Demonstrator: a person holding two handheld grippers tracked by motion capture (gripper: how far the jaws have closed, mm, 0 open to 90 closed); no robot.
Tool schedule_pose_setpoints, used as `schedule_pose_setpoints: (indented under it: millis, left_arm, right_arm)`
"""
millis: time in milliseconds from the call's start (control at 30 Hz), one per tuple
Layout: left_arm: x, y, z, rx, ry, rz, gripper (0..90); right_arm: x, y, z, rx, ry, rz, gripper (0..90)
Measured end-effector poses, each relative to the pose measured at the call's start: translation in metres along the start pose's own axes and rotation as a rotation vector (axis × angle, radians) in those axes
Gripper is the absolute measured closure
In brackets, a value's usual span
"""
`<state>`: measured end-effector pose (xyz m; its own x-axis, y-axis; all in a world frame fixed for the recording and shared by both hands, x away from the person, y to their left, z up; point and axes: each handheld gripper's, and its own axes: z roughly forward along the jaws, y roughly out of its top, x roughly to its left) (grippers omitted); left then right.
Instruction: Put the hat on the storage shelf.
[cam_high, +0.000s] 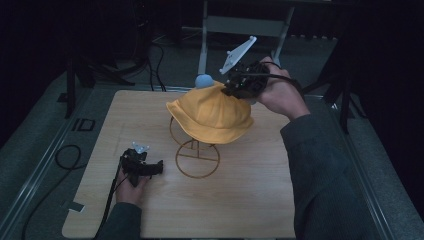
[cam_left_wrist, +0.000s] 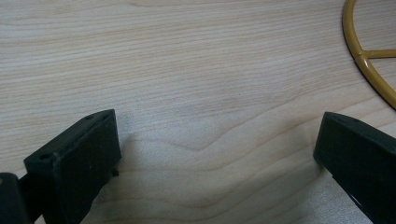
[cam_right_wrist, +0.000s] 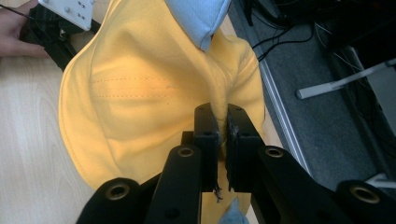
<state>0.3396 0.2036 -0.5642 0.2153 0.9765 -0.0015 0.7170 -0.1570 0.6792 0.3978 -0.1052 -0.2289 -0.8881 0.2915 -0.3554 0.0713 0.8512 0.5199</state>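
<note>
A dim lab: wooden table (cam_high: 240, 200) on grey carpet, cables (cam_high: 65, 155) trailing, metal stands (cam_high: 205, 45) behind.

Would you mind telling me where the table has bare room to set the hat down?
The near strip of the table, between the wire stand and the front edge, is bare, as is the far left corner. The middle is crowded by the stand and the yellow hat; the left gripper rests left of the stand's base.
</note>
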Motion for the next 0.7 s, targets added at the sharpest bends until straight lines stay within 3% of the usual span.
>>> schedule_pose_setpoints:
  millis: [367, 700]
  left_arm:
    - [0.000, 0.000, 0.000, 0.002, 0.000, 0.001, 0.4]
    - [0.000, 0.000, 0.000, 0.001, 0.000, 0.001, 0.4]
  right_arm:
    - [0.016, 0.021, 0.027, 0.015, 0.042, -0.037, 84.1]
    - [0.033, 0.037, 0.053, 0.086, 0.078, -0.097, 82.1]
